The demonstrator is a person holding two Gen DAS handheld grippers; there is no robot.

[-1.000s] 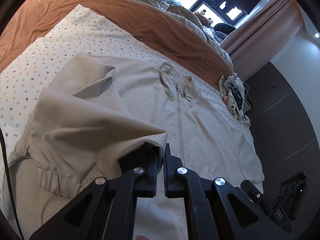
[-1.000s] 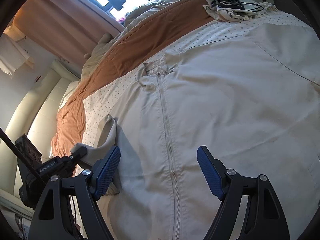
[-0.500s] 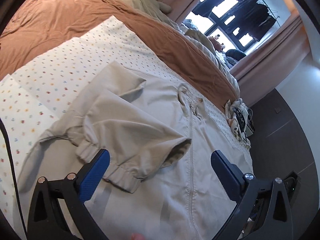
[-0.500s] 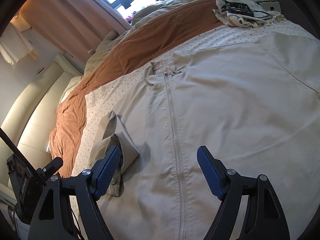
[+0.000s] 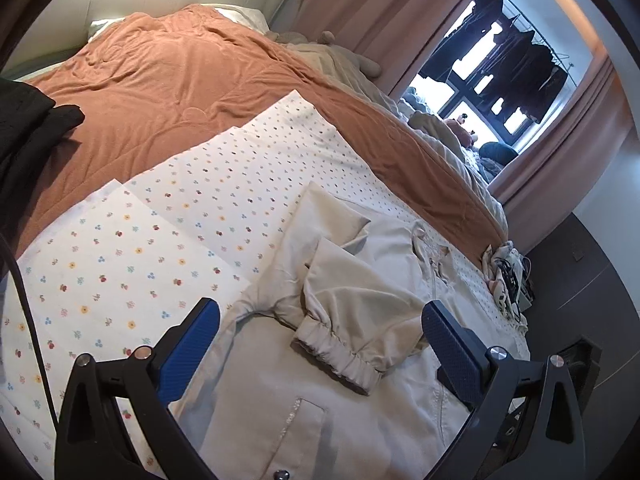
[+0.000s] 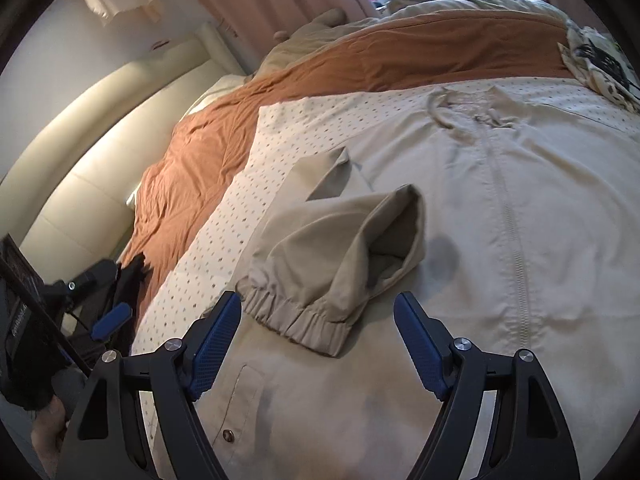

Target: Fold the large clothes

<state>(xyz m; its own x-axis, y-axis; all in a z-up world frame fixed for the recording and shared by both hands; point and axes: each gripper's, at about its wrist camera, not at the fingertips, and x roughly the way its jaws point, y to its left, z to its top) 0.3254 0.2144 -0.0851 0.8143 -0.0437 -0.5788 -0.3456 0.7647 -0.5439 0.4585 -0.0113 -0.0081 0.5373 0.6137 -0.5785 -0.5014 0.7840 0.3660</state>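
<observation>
A beige zip-front jacket [image 5: 380, 412] [image 6: 540, 280] lies spread on a dotted sheet [image 5: 140, 264] [image 6: 288, 132] over the bed. One sleeve [image 5: 352, 312] [image 6: 344, 240] is folded in over the jacket's front, its elastic cuff [image 5: 340, 356] [image 6: 296, 316] nearest me. My left gripper [image 5: 320, 344] stands wide open above the cuff, touching nothing. Over the same cuff my right gripper [image 6: 318, 340] is open too, with no cloth between its blue pads. The left gripper [image 6: 110, 318] shows at the lower left of the right wrist view.
A rust-orange blanket [image 5: 168, 92] [image 6: 400, 60] covers the far side of the bed. Dark clothing [image 5: 24, 120] lies at the left. A patterned bundle with cables [image 5: 508, 276] [image 6: 600, 64] sits near the bed's far corner. Curtains and a window [image 5: 500, 76] stand beyond.
The left gripper, shut on the sleeve a second ago, has let it go, opened wide and drawn back leftward. The right gripper swung left from the zip toward the folded sleeve.
</observation>
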